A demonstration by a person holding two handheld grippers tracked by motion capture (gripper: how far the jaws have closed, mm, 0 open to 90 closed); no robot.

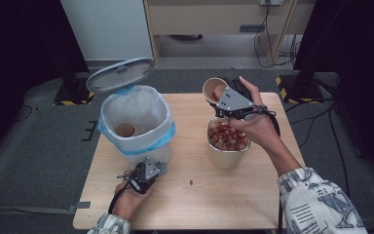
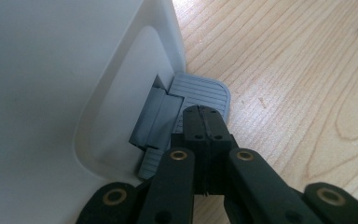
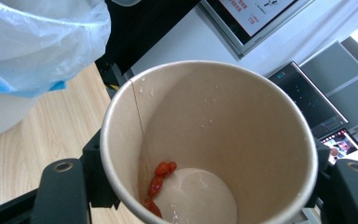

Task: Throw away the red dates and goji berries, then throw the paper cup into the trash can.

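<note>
Paper cup (image 3: 209, 140) sits clamped between the right gripper (image 1: 233, 103)'s jaws, tilted on its side above the berry-filled container (image 1: 228, 144); the lined bin (image 1: 135, 122) lies well to that gripper's left; left gripper (image 2: 204, 122), jaws fully closed and empty, presses the bin's grey pedal (image 2: 200, 93).

Lab: monitors (image 3: 307, 100), floor cables (image 1: 272, 44)

The surface (image 1: 253, 204) is a light wooden top. On its left part stands a white bin (image 1: 136, 146) with a blue bag inside. On the right part stands a container (image 1: 227, 146) full of red-brown pieces. One small piece (image 1: 191, 183) lies alone between them, nearer the front edge.
</note>
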